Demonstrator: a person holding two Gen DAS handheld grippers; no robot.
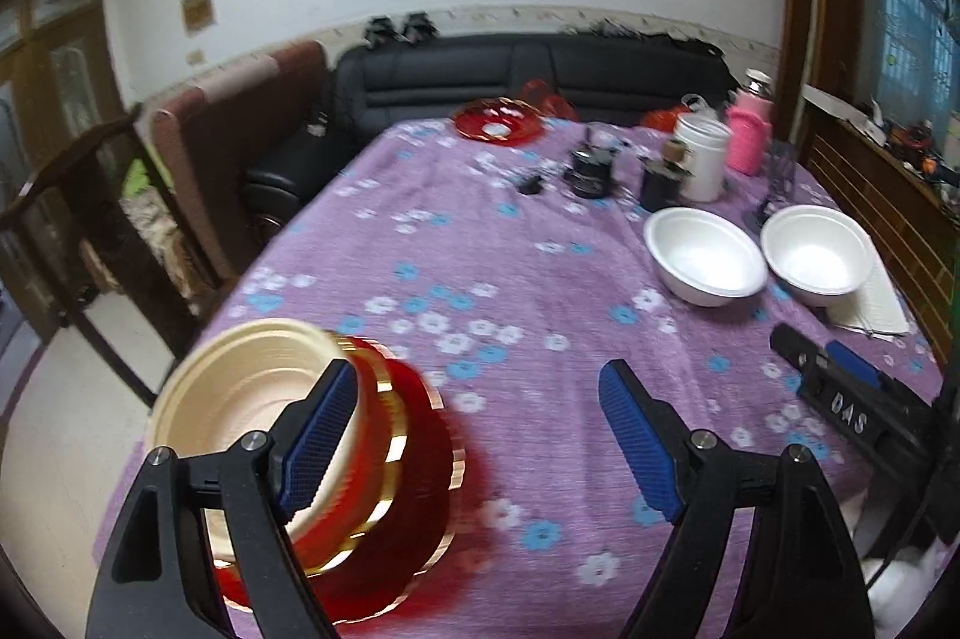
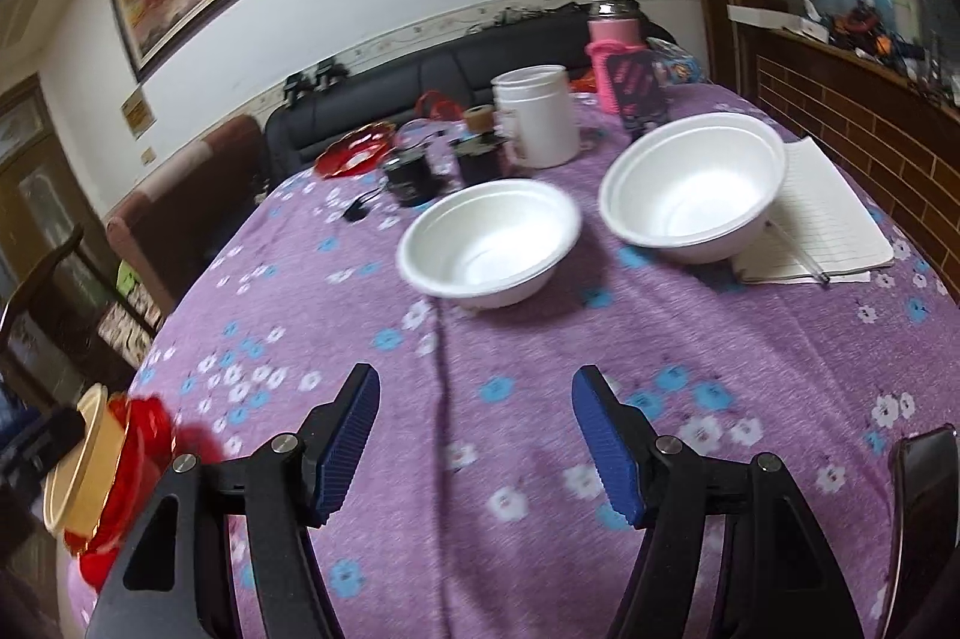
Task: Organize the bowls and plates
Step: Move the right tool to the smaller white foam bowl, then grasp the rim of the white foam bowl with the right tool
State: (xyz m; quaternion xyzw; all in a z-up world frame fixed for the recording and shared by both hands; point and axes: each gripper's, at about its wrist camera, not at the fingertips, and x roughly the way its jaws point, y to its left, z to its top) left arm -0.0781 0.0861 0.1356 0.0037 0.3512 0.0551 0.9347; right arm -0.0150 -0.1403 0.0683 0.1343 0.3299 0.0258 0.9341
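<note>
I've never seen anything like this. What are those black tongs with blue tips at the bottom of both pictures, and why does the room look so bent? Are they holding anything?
Those tongs are two hand-held grippers; a person carries one in each hand. Each has a wide-angle camera looking along its fingers, which bends the room. One picture comes from the left gripper, the other from the right gripper. Both stand open with only tablecloth between the blue pads, so nothing is held.

On the purple flowered tablecloth lie two white bowls side by side, the farther one next to an open notebook. At the near left edge sits a cream bowl on red and gold plates; the left gripper's finger only passes in front of it. Farther back are another red plate, a white jar and a pink bottle.
</note>
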